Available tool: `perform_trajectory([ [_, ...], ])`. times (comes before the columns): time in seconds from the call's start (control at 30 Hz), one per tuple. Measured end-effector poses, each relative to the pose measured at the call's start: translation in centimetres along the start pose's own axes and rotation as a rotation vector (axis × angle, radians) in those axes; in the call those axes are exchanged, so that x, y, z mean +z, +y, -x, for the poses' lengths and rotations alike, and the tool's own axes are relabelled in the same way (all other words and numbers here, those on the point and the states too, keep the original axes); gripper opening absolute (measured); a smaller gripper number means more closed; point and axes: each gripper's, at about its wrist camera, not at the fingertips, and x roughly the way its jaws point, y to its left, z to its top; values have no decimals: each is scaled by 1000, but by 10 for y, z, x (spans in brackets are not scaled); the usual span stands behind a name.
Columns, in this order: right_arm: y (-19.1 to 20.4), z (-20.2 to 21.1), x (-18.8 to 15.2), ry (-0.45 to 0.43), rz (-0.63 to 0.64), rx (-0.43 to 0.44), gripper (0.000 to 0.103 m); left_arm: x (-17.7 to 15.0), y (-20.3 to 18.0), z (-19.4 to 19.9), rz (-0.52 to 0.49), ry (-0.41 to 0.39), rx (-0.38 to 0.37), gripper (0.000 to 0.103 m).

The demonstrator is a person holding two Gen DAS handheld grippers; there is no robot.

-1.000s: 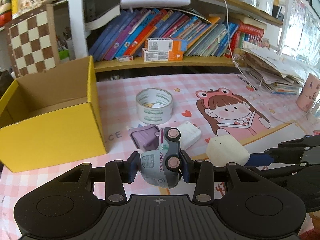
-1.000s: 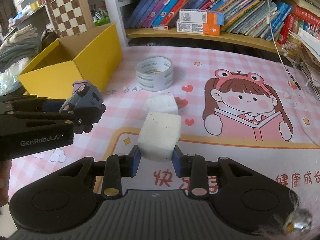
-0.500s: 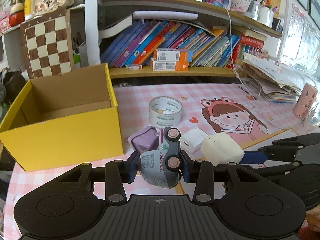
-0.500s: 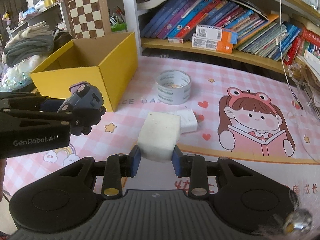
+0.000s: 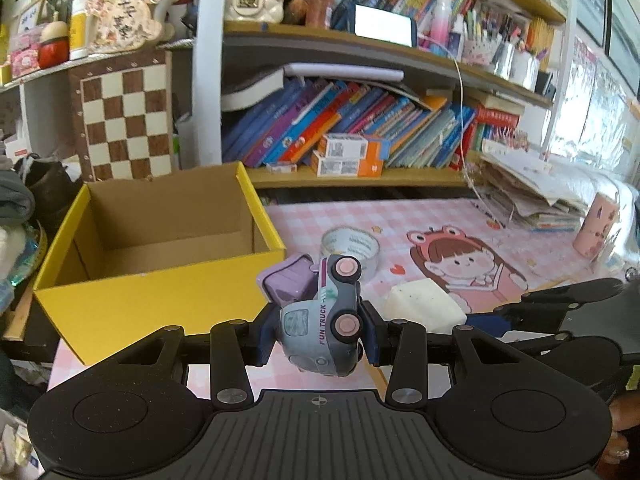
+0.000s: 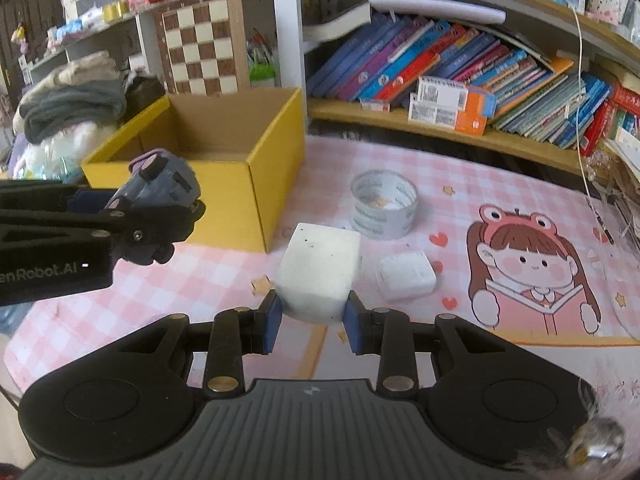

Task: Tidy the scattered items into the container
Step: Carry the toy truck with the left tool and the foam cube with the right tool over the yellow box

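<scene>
Claws first, since they were closest. The left claw (image 5: 319,334) was clamped on a grey toy truck (image 5: 322,322) marked "FUN TRUCK", which was held tipped with its pink wheels facing right and its purple bed (image 5: 289,284) pointing away. The truck was lifted off the table (image 5: 420,216), just short of the near right corner of the yellow box (image 5: 160,300). The same truck (image 6: 160,196) could be seen from the right wrist view, held in front of the box's near wall.

The right claw (image 6: 312,322) was closed on a white foam cube (image 6: 318,274), gripped by its lower sides between the blue pads (image 6: 270,319). The cube was also held up above the pink checked table mat (image 6: 168,276).

Just past the cube, a small white adapter-looking block (image 6: 406,276) was left lying on the mat. A bit further back, a roll of clear tape (image 6: 384,204) was left flat on its side, hole facing up, near the cartoon girl print (image 6: 532,264).

The yellow box (image 6: 276,176) was open at the top, and nothing could be made out inside it from either view. Behind all that, a shelf of leaning books (image 5: 352,124) and a chessboard (image 5: 124,120) propped upright were visible.
</scene>
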Motion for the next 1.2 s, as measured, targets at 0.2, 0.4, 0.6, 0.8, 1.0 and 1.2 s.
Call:
perform_trajectory([
  [0.2, 13, 8, 12, -53, 0, -4, 31, 10, 19, 12, 22, -42, -9, 41],
  [0.4, 25, 11, 18, -70, 9, -15, 31, 17, 31, 17, 19, -79, -25, 41],
  [0.6, 36, 7, 26, -71, 2, -15, 31, 23, 44, 21, 22, -108, -34, 41],
  [0.8, 49, -1, 37, -70, 19, 4, 31, 28, 60, 25, 37, -134, -16, 41],
  [1.0, 62, -11, 54, -89, 44, 27, 31, 36, 74, 26, 43, -155, 11, 41],
  [1.2, 71, -23, 72, -110, 61, 50, 31, 45, 88, 23, 48, -170, 39, 41],
])
